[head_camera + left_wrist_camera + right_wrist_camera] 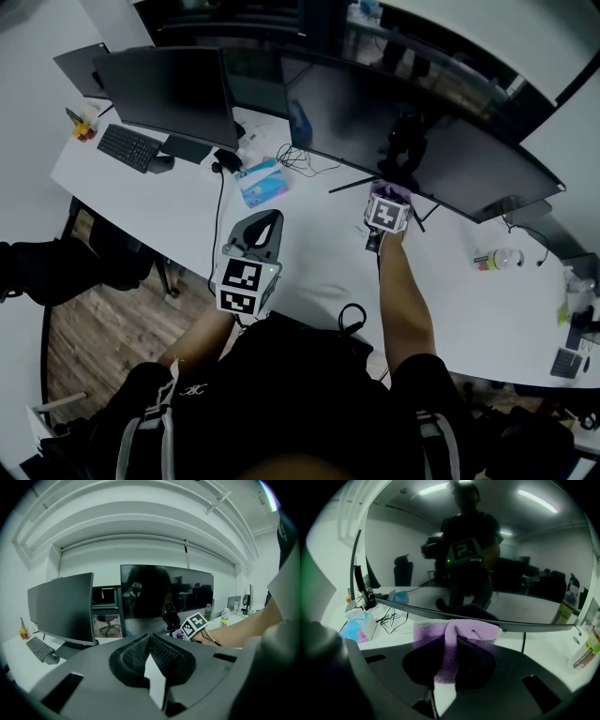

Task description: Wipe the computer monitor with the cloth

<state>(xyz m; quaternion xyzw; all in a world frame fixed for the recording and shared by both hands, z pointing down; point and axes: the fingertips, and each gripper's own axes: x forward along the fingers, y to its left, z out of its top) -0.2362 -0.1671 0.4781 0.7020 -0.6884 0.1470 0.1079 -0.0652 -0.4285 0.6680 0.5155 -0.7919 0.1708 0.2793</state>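
Right tool [449, 644]: jaws closed tight on a purple terry cloth [457, 631], pinched at its middle. A strip of cloth trailing down between the pads, the rest bunched and spread sideways ahead of the tips. Bunched part set against the lower edge of the wide curved monitor [487, 550], left of that screen's middle as seen from the head view. Dark reflection of the person and of the marker cube across the glass.

Left tool [150, 639]: jaws brought fully together, ribbed pads meeting at the tips, nothing gripped. Held low and near the body over the near part of the white counter [309, 272], well apart from both screens and aimed toward them. Right forearm and right tool's marker cube visible past its tips in the left gripper view.

Also on the counter:
- Second, smaller monitor [169, 94] to the left, beside the curved one, dark screen.
- Black keyboard [128, 147] before the second monitor, at the far left.
- Blue tissue pack [261, 180] between the two screens' bases, with loose black cables [300, 161] just to its right.
- Small clear bottle [497, 259] lying to the right, below the curved monitor's right end.

Wooden floor [103, 328] at lower left in the head view.
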